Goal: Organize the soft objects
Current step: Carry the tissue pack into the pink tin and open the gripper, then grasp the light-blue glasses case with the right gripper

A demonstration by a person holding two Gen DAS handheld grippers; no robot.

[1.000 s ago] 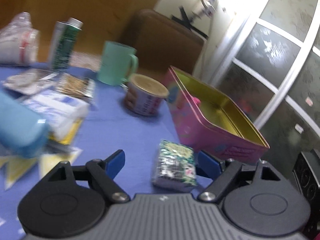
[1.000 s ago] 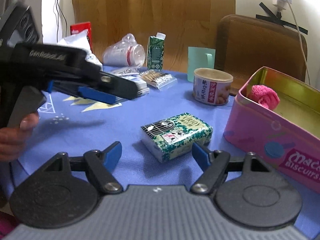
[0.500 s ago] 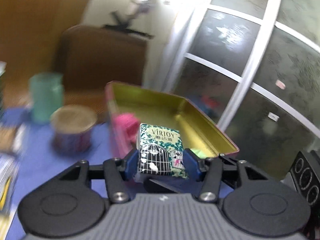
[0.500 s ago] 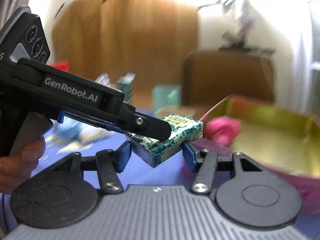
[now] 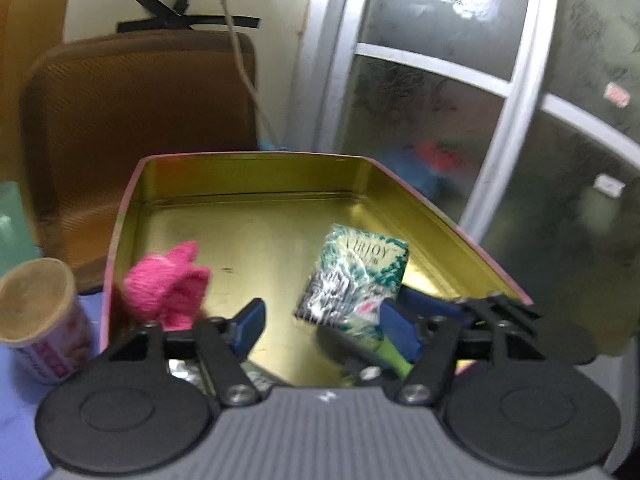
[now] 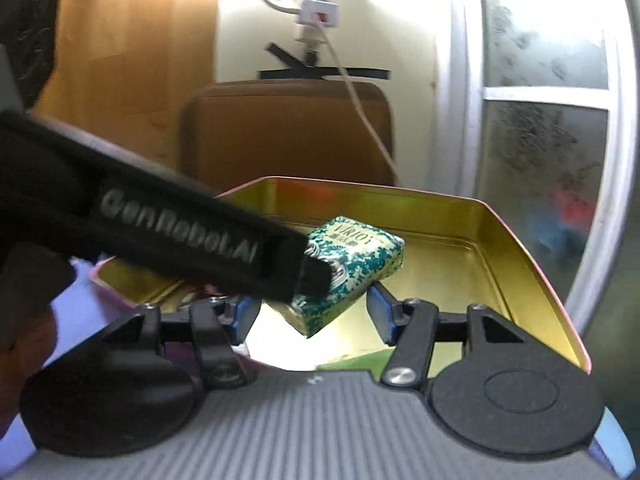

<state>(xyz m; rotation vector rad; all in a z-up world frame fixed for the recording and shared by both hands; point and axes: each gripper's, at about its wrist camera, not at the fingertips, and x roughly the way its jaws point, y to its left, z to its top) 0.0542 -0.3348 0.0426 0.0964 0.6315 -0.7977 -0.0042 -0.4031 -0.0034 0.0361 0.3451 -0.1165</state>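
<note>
Tissue pack (image 5: 354, 276), green and white with "VIRJOY" print, sits tilted over the gold inside of the pink tin (image 5: 256, 216); you can't tell from either view whether it rests on the tin floor or hangs above it. In the left wrist view your left hand-held gripper (image 5: 320, 326) is released, blue fingers (image 5: 250, 322) spread apart, the pack between them but nearer the right finger; contact there is unclear because of blur. Pink cloth (image 5: 166, 282) lies bunched in the tin's near left corner, apart from the pack. Outside the tin on the left a paper cup (image 5: 38, 308) stands upright on the blue desk (image 5: 16, 408). Brown chair (image 5: 136, 120) is behind the tin.

In the right wrist view your right hand-held gripper (image 6: 314, 314) is also released, fingers wide, nothing between the pads. The pack (image 6: 352, 264) shows just beyond them, one corner down, with the black body of the left hand-held gripper (image 6: 172, 240) crossing in from the left and covering the pack's left end. Tin rim (image 6: 532, 264) runs along the right.
</note>
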